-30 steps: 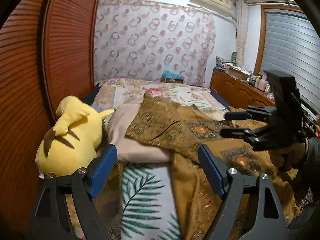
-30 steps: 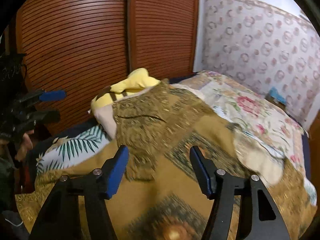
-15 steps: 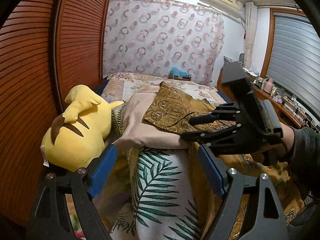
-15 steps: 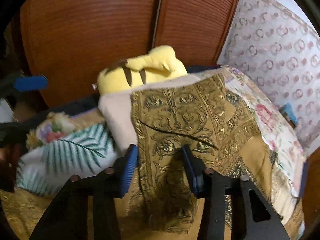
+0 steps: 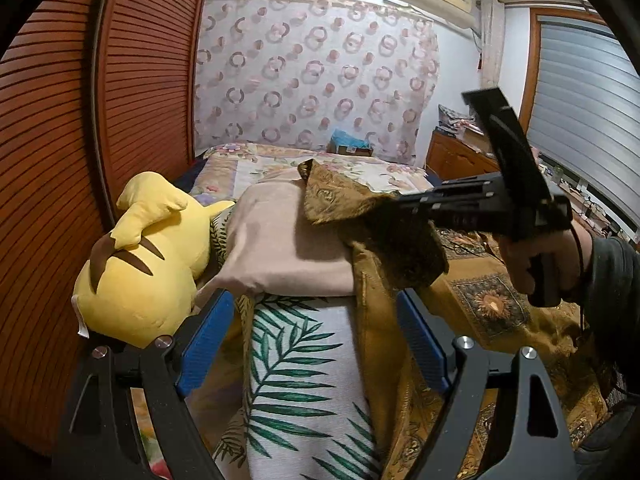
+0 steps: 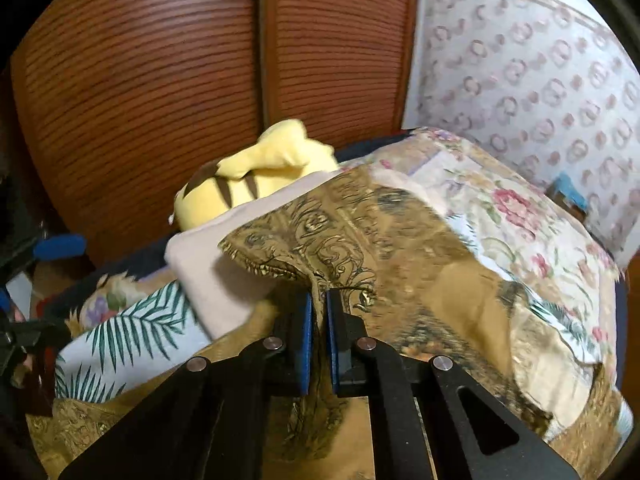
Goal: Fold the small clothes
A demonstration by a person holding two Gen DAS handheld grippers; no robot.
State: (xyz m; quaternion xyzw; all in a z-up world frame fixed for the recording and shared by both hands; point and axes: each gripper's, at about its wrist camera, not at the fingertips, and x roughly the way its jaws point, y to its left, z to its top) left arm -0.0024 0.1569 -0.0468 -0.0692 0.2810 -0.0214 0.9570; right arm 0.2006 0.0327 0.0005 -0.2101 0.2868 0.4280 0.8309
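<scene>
Left wrist view: the left gripper (image 5: 316,344) hangs with its blue pads wide apart and nothing between them, above a leaf-print cloth (image 5: 296,380) on the bed (image 5: 256,164). The gold patterned garment (image 5: 384,220) lies across a beige pillow (image 5: 280,244) and runs down the right side of the bed. A yellow plush toy (image 5: 144,264) rests against the pillow's left edge, beside the slatted wooden door (image 5: 100,100). The right gripper (image 5: 404,208), held in a hand (image 5: 548,256), reaches in from the right, its tips buried in a raised fold of the garment.

Right wrist view: the right gripper (image 6: 319,320) has its blue pads (image 6: 306,336) drawn together, clamped on a pinch of the gold patterned garment (image 6: 360,232), which rises as a ridge between them. The garment spreads over the beige pillow (image 6: 212,272) and the floral bedspread (image 6: 508,208). The plush toy (image 6: 248,184) lies behind the pillow. The leaf-print cloth (image 6: 132,332) shows at lower left.
</scene>
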